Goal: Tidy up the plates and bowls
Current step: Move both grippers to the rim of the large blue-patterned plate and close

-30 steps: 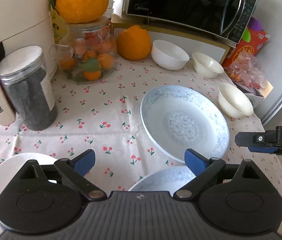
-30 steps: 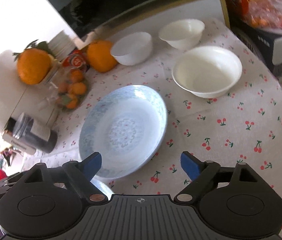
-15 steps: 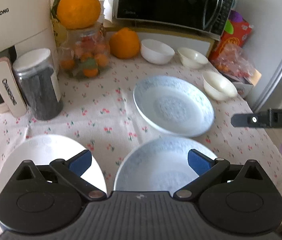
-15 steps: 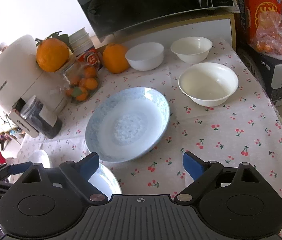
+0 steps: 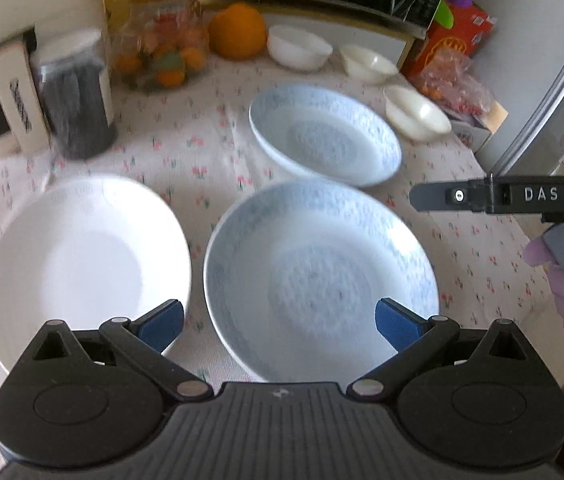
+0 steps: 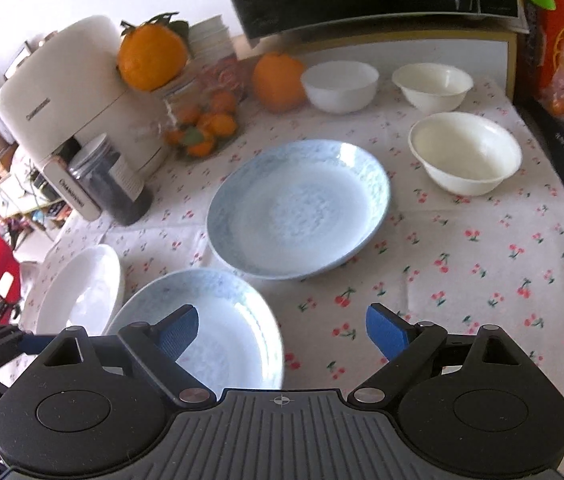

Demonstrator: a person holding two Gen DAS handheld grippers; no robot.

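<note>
Three plates lie near the front edge of the cherry-print tablecloth (image 6: pixel 461 264), and I take them from left to right. Farthest left sits the plain white ceramic plate (image 5: pixel 82 256), just beside the nearer pale blue patterned plate (image 5: pixel 317 276), whose rim lies right under my left gripper (image 5: pixel 278 320). Its fingers stand wide and hold nothing. That near blue plate is the closest thing to my left hand, directly ahead and below the blue pads (image 5: pixel 393 322).

Beyond it, just apart, rests the second pale blue patterned plate (image 6: pixel 297 208), flat on the cloth (round, so no long axis to mind, only a rim to catch). My right gripper (image 6: pixel 282 330) hovers over the cloth with its fingers also spread wide and empty; this farther plate lies straight ahead of it.

Further right and back stand three white bowls: a cream bowl (image 6: pixel 465 158) nearest, then a smaller cream bowl (image 6: pixel 431 86), then a white bowl (image 6: pixel 339 84) by the loose orange (image 6: pixel 278 80).

I judge stacking the blue plates comes next. Nothing stands between them; the dark lidded jar (image 6: pixel 110 184) sits well to the left.
</note>
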